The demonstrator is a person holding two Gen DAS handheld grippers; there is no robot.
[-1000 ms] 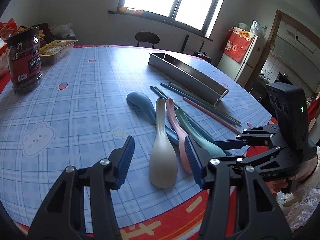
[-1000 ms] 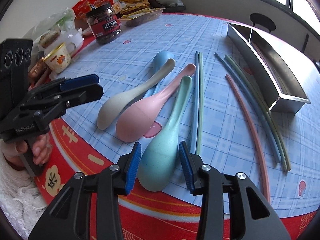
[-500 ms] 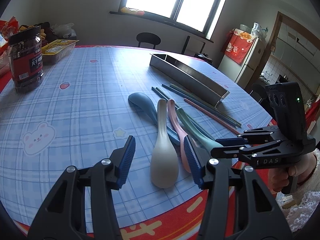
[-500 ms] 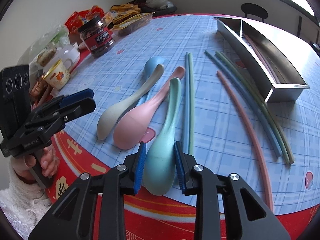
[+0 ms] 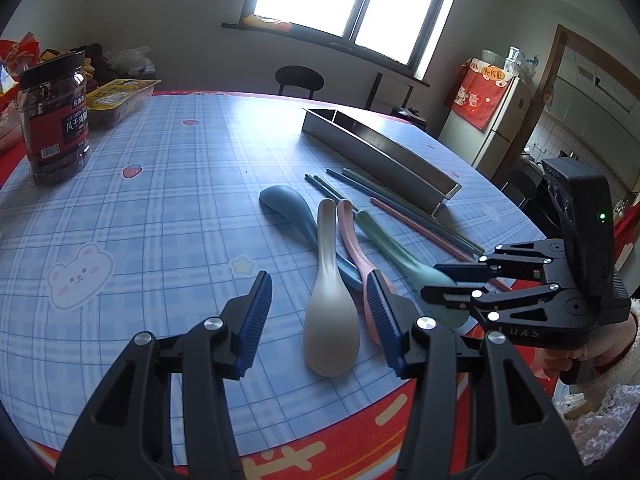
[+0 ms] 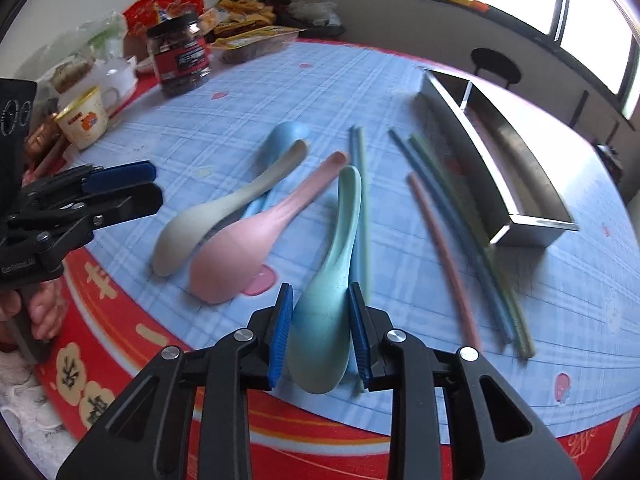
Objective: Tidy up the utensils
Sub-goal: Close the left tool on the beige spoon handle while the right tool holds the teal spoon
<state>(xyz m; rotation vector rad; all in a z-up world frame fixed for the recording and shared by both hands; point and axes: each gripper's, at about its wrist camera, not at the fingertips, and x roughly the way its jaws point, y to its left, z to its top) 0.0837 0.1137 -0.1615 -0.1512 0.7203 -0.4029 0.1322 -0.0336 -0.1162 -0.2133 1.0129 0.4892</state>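
Four spoons lie side by side on the blue checked tablecloth: blue (image 5: 284,204), beige (image 5: 330,312), pink (image 5: 352,236) and green (image 6: 344,216). My right gripper (image 6: 320,296) is shut on the green spoon's bowl, with both pads pressing its sides; it also shows at the right of the left wrist view (image 5: 440,280). My left gripper (image 5: 318,280) hovers open above the table, and the beige spoon lies just ahead of its fingers, untouched. Several chopsticks (image 6: 452,240) lie between the spoons and a long steel tray (image 6: 516,176).
A dark snack jar (image 5: 54,120) and food packets stand at the far left, with a paper cup (image 6: 82,120) near them. The table's red border (image 6: 400,412) runs just under both grippers. A chair (image 5: 298,78) stands beyond the table.
My right gripper's jaws have come together onto the green spoon's bowl and the gripper has tipped a little. The left gripper has kept still and open.
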